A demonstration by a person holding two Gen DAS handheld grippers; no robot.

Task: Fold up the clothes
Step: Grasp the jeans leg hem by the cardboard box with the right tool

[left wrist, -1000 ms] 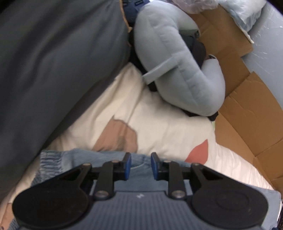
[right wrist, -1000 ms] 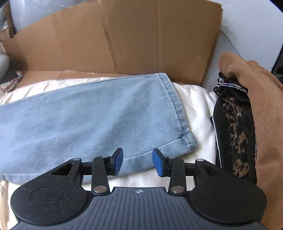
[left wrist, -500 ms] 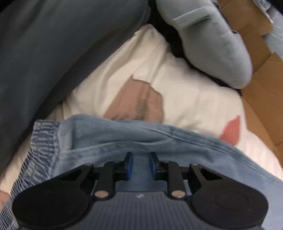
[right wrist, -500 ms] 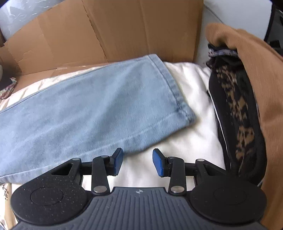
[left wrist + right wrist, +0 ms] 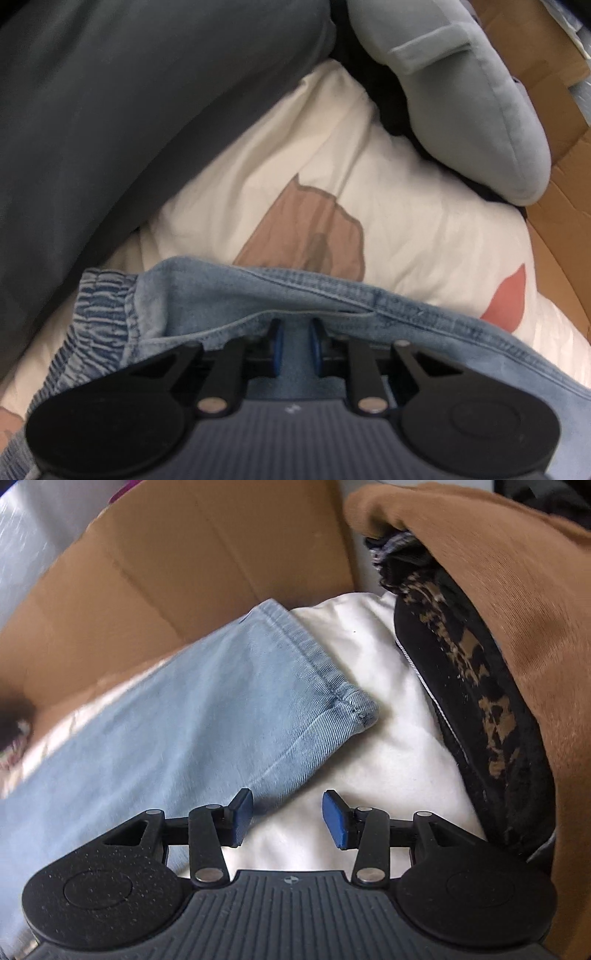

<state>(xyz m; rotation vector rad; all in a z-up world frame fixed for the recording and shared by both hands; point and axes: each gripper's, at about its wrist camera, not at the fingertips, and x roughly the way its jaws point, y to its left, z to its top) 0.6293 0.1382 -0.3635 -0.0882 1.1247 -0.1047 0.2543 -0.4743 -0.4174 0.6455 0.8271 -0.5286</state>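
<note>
Jeans between closing left hand-held gripper

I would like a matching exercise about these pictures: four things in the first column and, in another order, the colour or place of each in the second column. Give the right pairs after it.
Things:
1. jeans
2. cardboard
3. neck pillow
4. brown garment

Descriptions:
A. pale grey-blue, padded, at the top right of the left wrist view
B. draped over a black patterned cloth at the right
C. light blue denim, lying on the white sheet
D. tan, standing behind the hem of the trouser leg

Pairs: 1-C, 2-D, 3-A, 4-B
</note>
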